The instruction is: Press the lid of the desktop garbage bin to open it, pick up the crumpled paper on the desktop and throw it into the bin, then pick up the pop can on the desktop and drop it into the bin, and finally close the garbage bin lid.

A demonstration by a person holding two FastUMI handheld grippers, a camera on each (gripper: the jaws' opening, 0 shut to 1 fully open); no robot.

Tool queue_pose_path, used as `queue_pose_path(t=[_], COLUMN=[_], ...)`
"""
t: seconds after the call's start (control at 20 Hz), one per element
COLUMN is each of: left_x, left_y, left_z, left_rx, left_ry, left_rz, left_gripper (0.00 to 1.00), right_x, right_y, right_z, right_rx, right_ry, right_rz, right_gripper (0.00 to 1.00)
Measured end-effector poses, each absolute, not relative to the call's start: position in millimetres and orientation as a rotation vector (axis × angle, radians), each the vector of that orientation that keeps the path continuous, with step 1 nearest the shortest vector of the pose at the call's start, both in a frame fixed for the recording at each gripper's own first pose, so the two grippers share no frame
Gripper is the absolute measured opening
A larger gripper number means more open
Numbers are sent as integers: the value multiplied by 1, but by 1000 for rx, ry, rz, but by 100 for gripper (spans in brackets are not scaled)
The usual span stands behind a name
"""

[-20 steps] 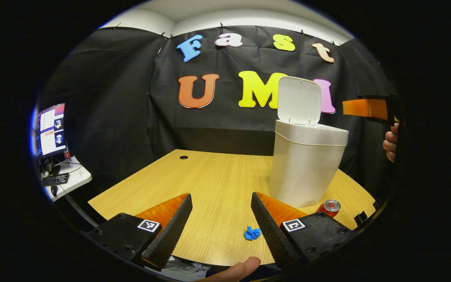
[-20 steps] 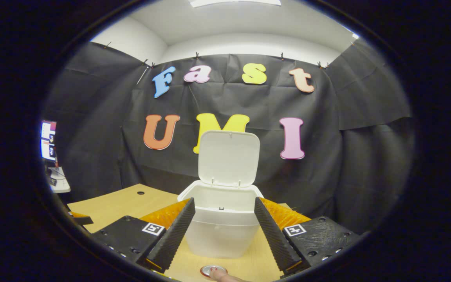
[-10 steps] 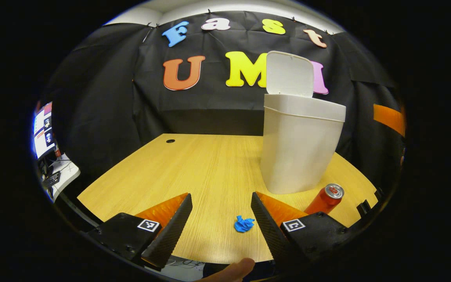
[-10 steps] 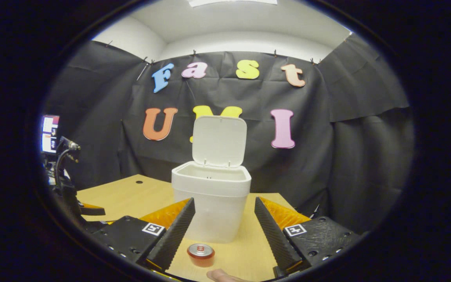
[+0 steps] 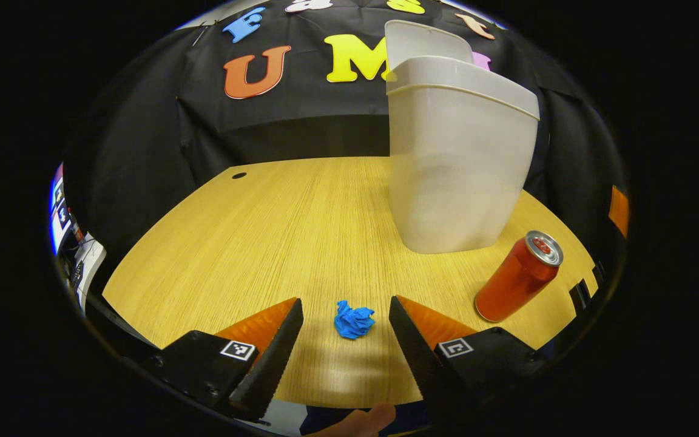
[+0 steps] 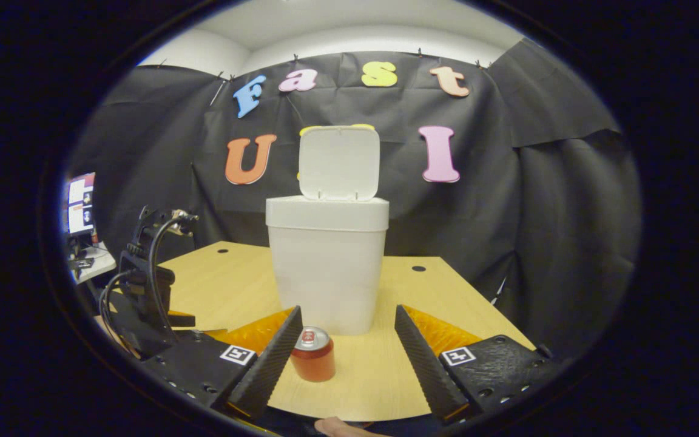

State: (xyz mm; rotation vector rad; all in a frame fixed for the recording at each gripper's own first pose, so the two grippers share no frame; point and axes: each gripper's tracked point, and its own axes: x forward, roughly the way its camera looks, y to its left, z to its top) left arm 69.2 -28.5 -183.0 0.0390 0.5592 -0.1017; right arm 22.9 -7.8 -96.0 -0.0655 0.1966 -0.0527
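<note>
Your left claw (image 5: 345, 340) hangs released around the crumpled paper (image 5: 354, 320), near the open-lidded bin (image 5: 455, 158); your right claw (image 6: 347, 349) is released, the pop can (image 6: 312, 362) before the bin.

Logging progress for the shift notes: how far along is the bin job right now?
Done: the bin lid stands open. In hand: the left gripper, jaws open, frames the crumpled paper lying on the desk. Left: binning it, then the pop can standing upright before the open right gripper, then closing.

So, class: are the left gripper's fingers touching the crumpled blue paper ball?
Apart. The left gripper view shows bare wooden desktop on both sides of the paper ball between the open left gripper fingers.
</note>
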Motion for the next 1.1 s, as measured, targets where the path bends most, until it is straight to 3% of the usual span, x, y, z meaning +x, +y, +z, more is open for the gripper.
queue_pose_path(t=[0.45,0.8,0.9,1.0,1.1], left_x=[80,81,82,84,87], left_y=[-29,-28,-28,-26,-23], left_z=[-207,-222,-223,-222,-223], left_rx=[-30,4,14,15,10], left_ry=[623,661,656,644,639], left_rz=[-151,-161,-162,-157,-148], left_gripper=[83,70,64,67,48], right_x=[23,38,41,44,48], right_y=[3,1,15,24,23], right_z=[-214,-216,-209,-207,-210], right_rx=[-137,-90,-53,-60,-91], right_ry=[384,348,313,292,295], right_rz=[-61,-76,-27,-15,-32], right_gripper=[96,98,97,95,96])
